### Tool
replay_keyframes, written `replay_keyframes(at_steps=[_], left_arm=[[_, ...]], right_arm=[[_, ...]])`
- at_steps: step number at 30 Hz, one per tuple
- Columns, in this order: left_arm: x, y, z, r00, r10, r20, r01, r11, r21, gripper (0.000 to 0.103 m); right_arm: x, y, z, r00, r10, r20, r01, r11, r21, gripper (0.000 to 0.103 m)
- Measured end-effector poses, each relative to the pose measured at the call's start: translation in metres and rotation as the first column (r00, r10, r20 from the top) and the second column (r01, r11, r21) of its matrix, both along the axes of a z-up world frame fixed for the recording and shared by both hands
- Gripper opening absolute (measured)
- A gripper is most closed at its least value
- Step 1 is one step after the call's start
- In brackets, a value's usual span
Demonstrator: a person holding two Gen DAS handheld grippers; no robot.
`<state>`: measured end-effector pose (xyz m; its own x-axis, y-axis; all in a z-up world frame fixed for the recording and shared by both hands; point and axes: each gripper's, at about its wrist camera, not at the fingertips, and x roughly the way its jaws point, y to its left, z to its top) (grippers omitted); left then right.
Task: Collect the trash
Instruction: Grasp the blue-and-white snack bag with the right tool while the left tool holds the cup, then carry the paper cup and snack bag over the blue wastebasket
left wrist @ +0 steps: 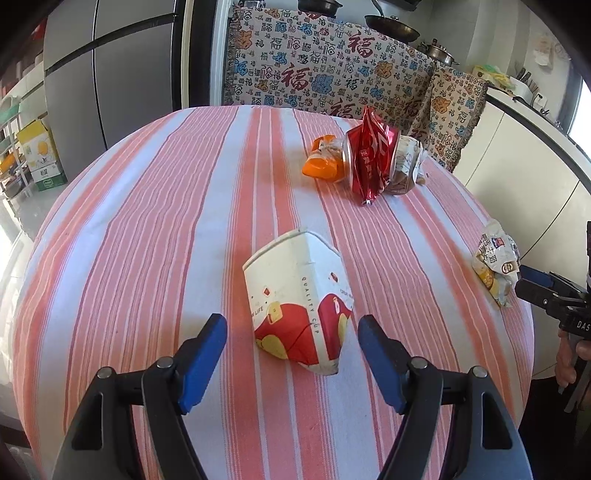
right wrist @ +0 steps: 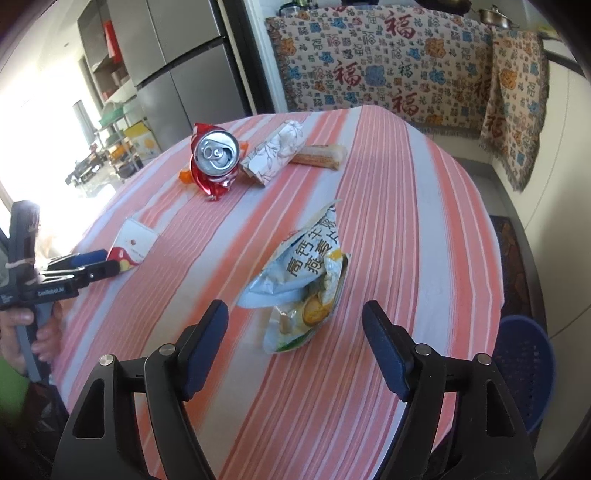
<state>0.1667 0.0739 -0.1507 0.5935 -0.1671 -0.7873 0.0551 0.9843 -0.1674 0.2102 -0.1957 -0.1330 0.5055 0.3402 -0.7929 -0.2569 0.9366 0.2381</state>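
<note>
On the striped table (left wrist: 147, 229) your left gripper (left wrist: 291, 332) hovers with fingers spread and empty around the crushed cup (left wrist: 299, 299), so lower squarely before squeezing, while the right gripper (right wrist: 295, 325), also open and empty, straddles the wrapper (right wrist: 303, 280).

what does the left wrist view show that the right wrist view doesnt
Only the left wrist view: the orange wrapper in full, and pans above the patterned blanket.

Only the right wrist view: the blue basket beside the table, the crushed can's silver top, and a pink-and-white bar behind the floral pack.

Both: the striped tablecloth, crushed can, flattened paper cup, snack bag, and both open grippers, left gripper and right gripper.
</note>
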Motion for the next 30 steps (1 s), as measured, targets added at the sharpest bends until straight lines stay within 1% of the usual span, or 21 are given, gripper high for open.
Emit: replay_keyframes(at_steps=[3, 4, 6, 7, 8, 9, 10, 11, 16, 19, 22, 30], left_arm=[[0.011, -0.011, -0.003, 0.999, 0.003, -0.041, -0.002, 0.999, 0.035, 0.075], [0.015, -0.015, -0.005, 0.998, 0.003, -0.057, 0.000, 0.998, 0.057, 0.075], [0.019, -0.023, -0.006, 0.998, 0.005, -0.056, 0.001, 0.994, 0.107, 0.075], [0.020, -0.026, -0.006, 0.999, -0.001, -0.051, 0.007, 0.992, 0.124, 0.074], [0.020, -0.028, -0.006, 0.999, -0.006, -0.046, 0.012, 0.992, 0.129, 0.064], [0.020, -0.029, -0.005, 0.999, -0.017, -0.038, 0.021, 0.992, 0.127, 0.052], [0.019, -0.030, -0.005, 0.999, -0.030, -0.032, 0.034, 0.991, 0.127, 0.043], [0.018, -0.031, -0.004, 0.999, -0.040, -0.023, 0.043, 0.991, 0.130, 0.028], [0.005, -0.041, 0.004, 0.996, -0.090, 0.023, 0.087, 0.988, 0.126, 0.025], [-0.001, -0.050, 0.011, 0.993, -0.108, 0.049, 0.102, 0.990, 0.101, 0.025], [-0.003, -0.060, 0.018, 0.991, -0.124, 0.057, 0.121, 0.991, 0.060, 0.025], [0.002, -0.095, 0.032, 0.985, -0.164, 0.061, 0.164, 0.986, -0.001, 0.025]], right_arm=[[0.011, 0.000, 0.000, 0.999, -0.031, -0.027, 0.032, 0.999, 0.007, 0.077], [0.015, 0.000, -0.001, 0.999, -0.033, -0.040, 0.033, 0.999, 0.007, 0.077], [0.023, 0.004, -0.004, 0.998, -0.031, -0.060, 0.029, 0.999, -0.022, 0.076], [0.026, 0.005, -0.006, 0.997, -0.029, -0.069, 0.027, 0.999, -0.037, 0.065], [0.029, 0.004, -0.007, 0.996, -0.024, -0.080, 0.022, 0.999, -0.026, 0.055], [0.030, 0.002, -0.007, 0.996, -0.028, -0.085, 0.026, 0.999, -0.021, 0.041], [0.030, 0.001, -0.004, 0.997, -0.030, -0.078, 0.028, 0.999, -0.024, 0.021], [0.029, -0.001, -0.002, 0.997, -0.026, -0.071, 0.024, 1.000, -0.018, 0.013], [0.016, -0.007, 0.006, 0.998, -0.015, -0.053, 0.016, 1.000, 0.007, 0.011], [0.010, -0.012, 0.011, 0.999, -0.009, -0.048, 0.011, 0.999, 0.041, 0.011], [0.009, -0.015, 0.016, 0.999, -0.011, -0.044, 0.014, 0.998, 0.069, 0.011], [0.004, -0.038, 0.029, 0.999, -0.035, -0.029, 0.038, 0.995, 0.096, 0.011]])
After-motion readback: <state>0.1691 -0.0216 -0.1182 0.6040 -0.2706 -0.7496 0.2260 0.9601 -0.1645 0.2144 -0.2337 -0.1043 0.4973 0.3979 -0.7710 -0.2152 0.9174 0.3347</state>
